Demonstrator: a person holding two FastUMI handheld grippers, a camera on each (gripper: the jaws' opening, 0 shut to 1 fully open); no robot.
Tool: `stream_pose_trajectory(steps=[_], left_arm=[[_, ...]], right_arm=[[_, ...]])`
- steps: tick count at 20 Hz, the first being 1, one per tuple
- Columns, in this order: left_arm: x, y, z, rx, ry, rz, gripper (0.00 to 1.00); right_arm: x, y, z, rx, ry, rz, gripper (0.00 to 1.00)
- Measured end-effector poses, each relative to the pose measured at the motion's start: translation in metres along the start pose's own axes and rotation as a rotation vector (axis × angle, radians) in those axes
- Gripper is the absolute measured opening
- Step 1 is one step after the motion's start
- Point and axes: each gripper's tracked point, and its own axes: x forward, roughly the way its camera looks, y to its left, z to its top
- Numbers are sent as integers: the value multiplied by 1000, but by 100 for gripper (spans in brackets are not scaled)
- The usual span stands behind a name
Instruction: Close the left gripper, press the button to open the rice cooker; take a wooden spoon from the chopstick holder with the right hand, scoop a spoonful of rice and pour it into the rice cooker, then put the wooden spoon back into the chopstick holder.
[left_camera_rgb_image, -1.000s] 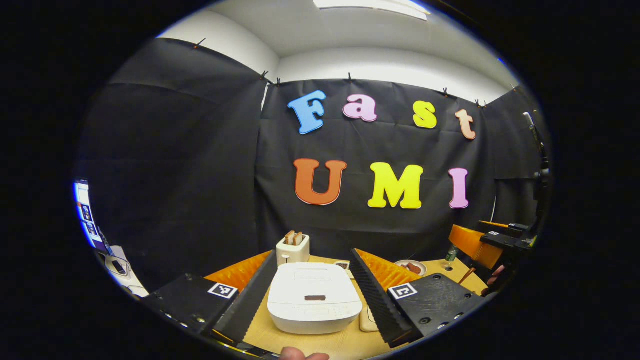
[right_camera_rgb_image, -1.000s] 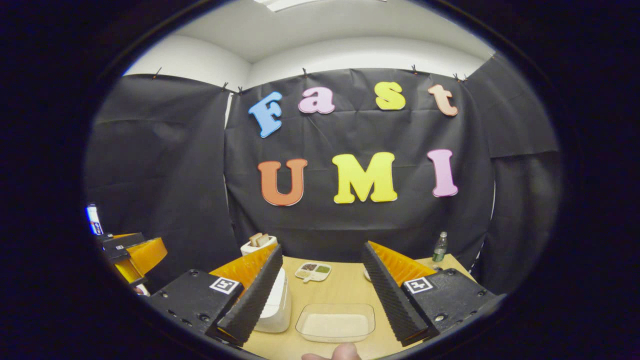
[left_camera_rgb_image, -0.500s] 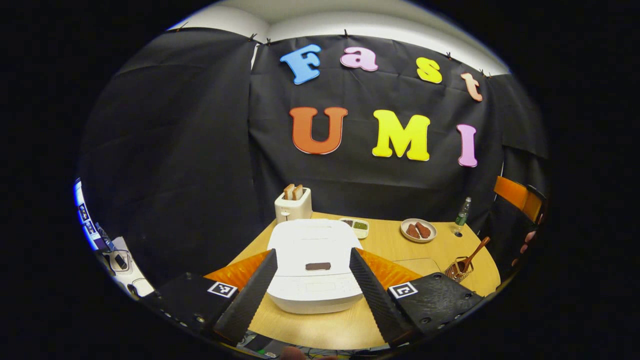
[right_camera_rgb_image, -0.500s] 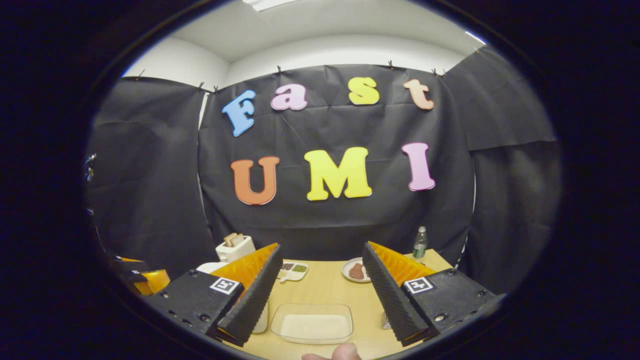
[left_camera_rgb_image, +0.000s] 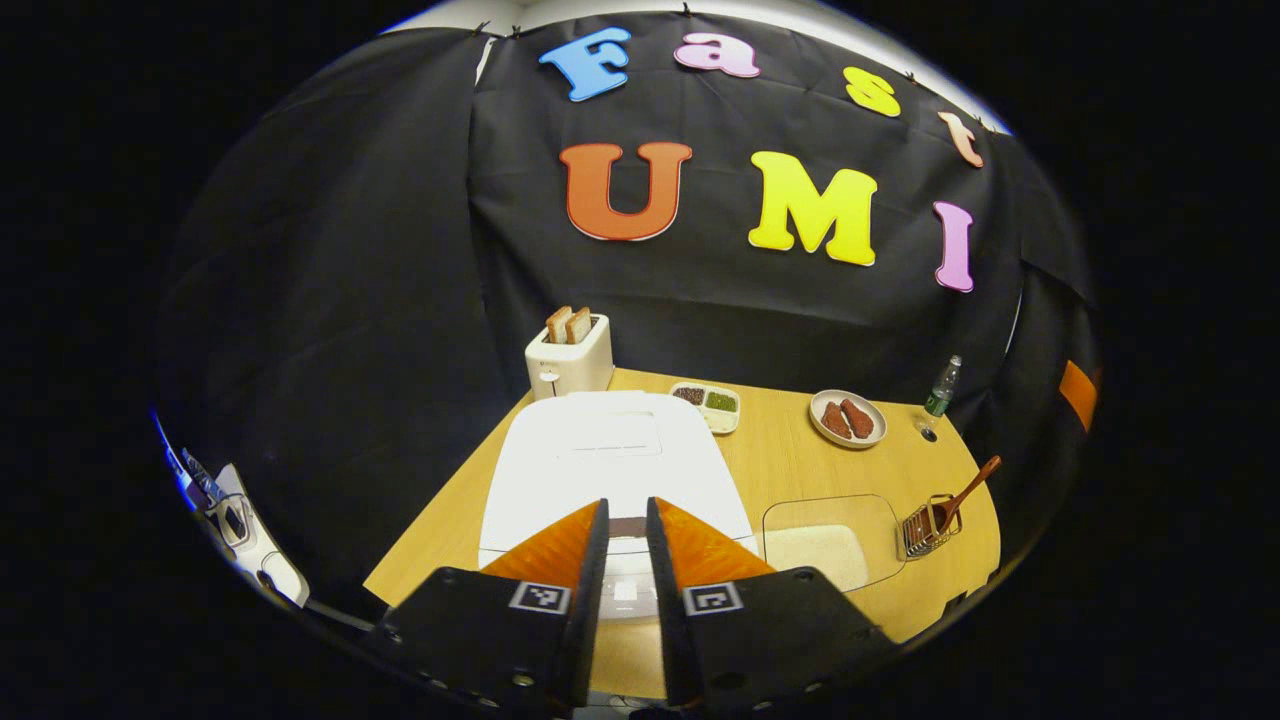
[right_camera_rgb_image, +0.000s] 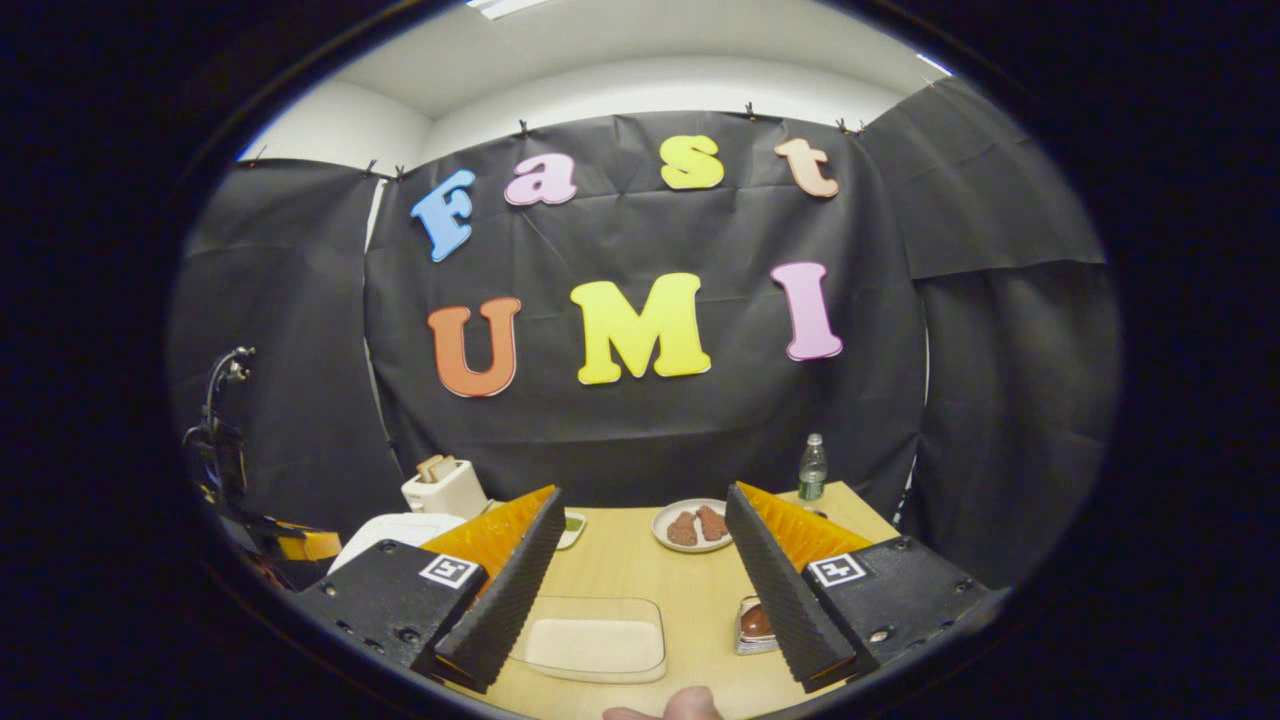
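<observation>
The left hand-held gripper (left_camera_rgb_image: 627, 515) hangs over the front of the white rice cooker (left_camera_rgb_image: 610, 455), its fingers drawn nearly together with a narrow gap, lined up with the dark button (left_camera_rgb_image: 627, 526); the lid is down. The right hand-held gripper (right_camera_rgb_image: 640, 545) is spread wide above the bench (right_camera_rgb_image: 690, 600), over the clear rice tray (right_camera_rgb_image: 590, 640). The wooden spoon (left_camera_rgb_image: 962, 494) stands in the chopstick holder (left_camera_rgb_image: 925, 525) beside the tray.

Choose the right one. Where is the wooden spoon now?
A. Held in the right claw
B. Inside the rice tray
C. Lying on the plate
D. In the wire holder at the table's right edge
D: in the left gripper view the spoon stands tilted in the wire holder, beside the rice tray; the right claw is open and empty.
</observation>
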Motion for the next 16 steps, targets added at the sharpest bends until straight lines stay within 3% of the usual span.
stream_pose_trajectory(steps=[1,16], left_arm=[[7,1,-6,-8,28,0,2],[69,3,-32,-115,167,-18,0]], right_arm=[[2,-4,-4,1,10,-4,100],[31,-26,-29,20,88,8,100]])
